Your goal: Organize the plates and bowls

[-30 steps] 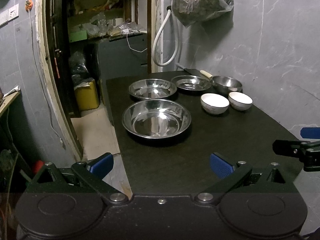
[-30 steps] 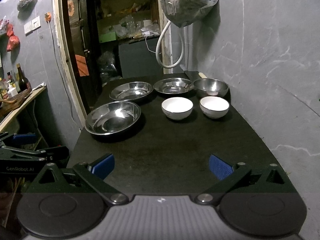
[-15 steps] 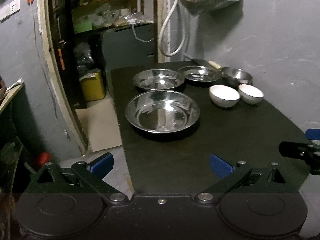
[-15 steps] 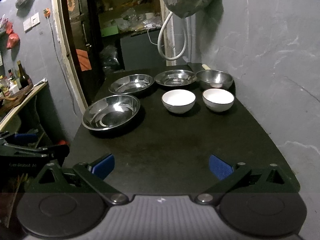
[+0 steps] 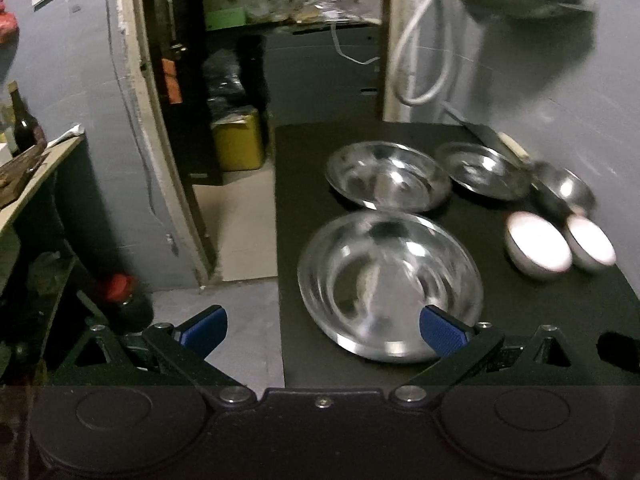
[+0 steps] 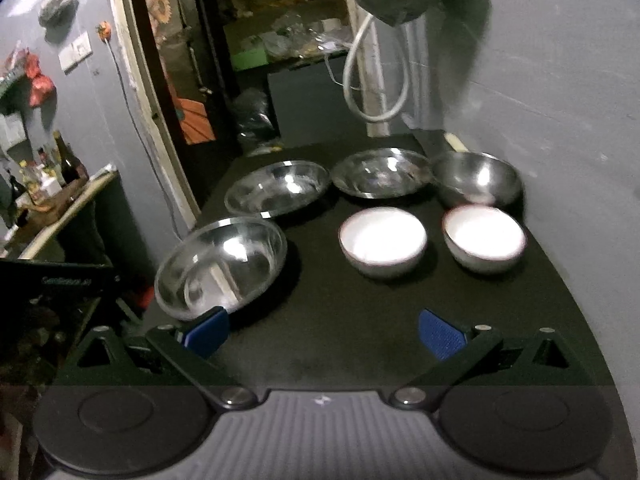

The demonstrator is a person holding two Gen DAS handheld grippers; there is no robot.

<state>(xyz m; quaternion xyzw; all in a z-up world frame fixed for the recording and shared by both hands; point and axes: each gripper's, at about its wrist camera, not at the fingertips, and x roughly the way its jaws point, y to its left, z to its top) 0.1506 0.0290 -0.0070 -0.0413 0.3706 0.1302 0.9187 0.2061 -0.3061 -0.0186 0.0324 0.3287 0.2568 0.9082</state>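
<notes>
I'm seeing my left gripper (image 5: 322, 330) wearing blue pads on black fingers; my right gripper (image 6: 322, 330) is showing a ribbed, seemingly grey housing.

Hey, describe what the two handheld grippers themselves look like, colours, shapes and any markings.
Both are matte black with angular linkage arms, silver pivot bolts and round discs on the body. The left gripper and right gripper each carry two fingers tipped with textured blue pads. The right one's body has a grey ribbed panel with a small white logo. Faint white lettering, blurred, shows on the left gripper's side in the right wrist view. No hands or sleeves are visible.
</notes>
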